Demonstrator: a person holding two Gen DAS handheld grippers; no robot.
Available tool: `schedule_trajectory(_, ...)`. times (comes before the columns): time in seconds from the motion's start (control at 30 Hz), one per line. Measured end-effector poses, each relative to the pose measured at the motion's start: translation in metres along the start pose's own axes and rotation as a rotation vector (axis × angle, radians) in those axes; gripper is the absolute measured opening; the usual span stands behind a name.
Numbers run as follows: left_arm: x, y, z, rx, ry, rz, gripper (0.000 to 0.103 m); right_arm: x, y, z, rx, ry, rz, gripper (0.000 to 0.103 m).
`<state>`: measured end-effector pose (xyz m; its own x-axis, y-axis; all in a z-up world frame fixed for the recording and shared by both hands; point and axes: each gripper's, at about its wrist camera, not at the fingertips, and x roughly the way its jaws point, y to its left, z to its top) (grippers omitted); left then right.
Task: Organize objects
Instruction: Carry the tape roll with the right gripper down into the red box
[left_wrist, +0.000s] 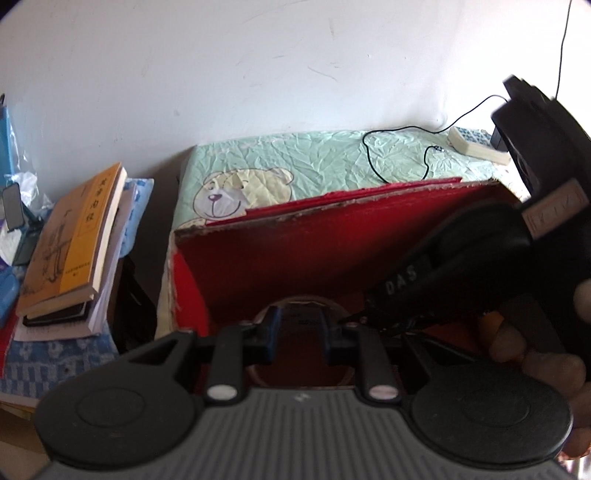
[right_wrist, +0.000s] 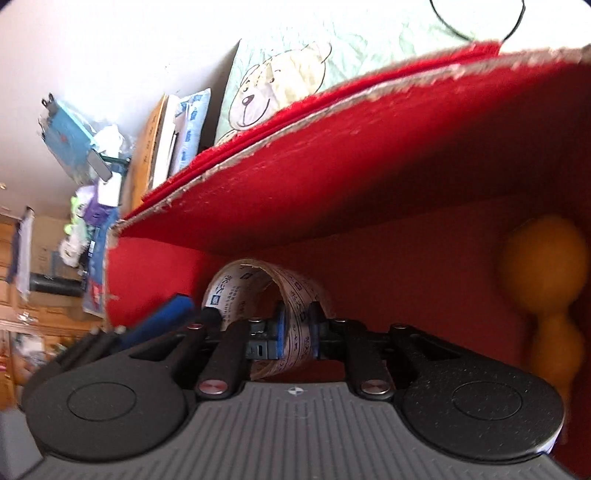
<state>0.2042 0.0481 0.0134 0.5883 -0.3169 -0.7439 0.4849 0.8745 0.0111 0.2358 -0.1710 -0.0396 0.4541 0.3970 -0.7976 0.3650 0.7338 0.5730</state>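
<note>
One red box (right_wrist: 369, 177) sits open-topped so I can drop things in. One orange toy (right_wrist: 543, 280) already lies inside at its right wall. One tape roll (right_wrist: 295, 317) is down in the box; my right tongs (right_wrist: 295, 332) pinch its band, my left tongs (left_wrist: 299, 332) stand slightly apart, straddling its rim, to steady it.

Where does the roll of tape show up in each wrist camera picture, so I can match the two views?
Left wrist: the tape roll sits bottom centre, mostly hidden behind the left gripper, inside the red box.
Right wrist: the roll is lower centre, its printed band between the right gripper pads.
Shared landmark: the bear picture beyond the box's frayed edge.
</note>
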Motion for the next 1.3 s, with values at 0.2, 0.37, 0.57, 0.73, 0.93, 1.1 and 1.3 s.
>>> schedule_trajectory(0.2, 0.007, -0.006, 0.001, 0.035, 0.026, 0.045, 0.035, -0.007, -0.009, 0.0, 0.016, 0.004, 0.09, 0.017)
schedule_trajectory(0.37, 0.014, -0.012, 0.002, 0.069, 0.069, 0.093, 0.039, -0.006, -0.011, 0.001, 0.007, 0.03, 0.095, 0.02)
schedule_trajectory(0.57, 0.021, -0.017, 0.002, 0.093, 0.116, 0.136, 0.041, -0.017, -0.026, -0.003, 0.07, -0.026, 0.114, 0.019)
schedule_trajectory(0.73, 0.025, -0.019, 0.002, 0.103, 0.137, 0.162, 0.041, -0.019, -0.022, -0.006, 0.063, -0.067, 0.095, 0.019)
schedule_trajectory(0.93, 0.028, -0.022, 0.001, 0.115, 0.15, 0.187, 0.042, -0.013, -0.019, -0.003, 0.072, -0.057, 0.087, 0.018)
schedule_trajectory(1.1, 0.03, -0.024, 0.002, 0.119, 0.155, 0.197, 0.042, -0.006, -0.007, -0.001, 0.005, -0.03, 0.096, 0.015)
schedule_trajectory(1.3, 0.03, -0.024, 0.002, 0.12, 0.157, 0.2, 0.042, -0.004, -0.001, -0.002, -0.047, -0.024, 0.101, 0.012)
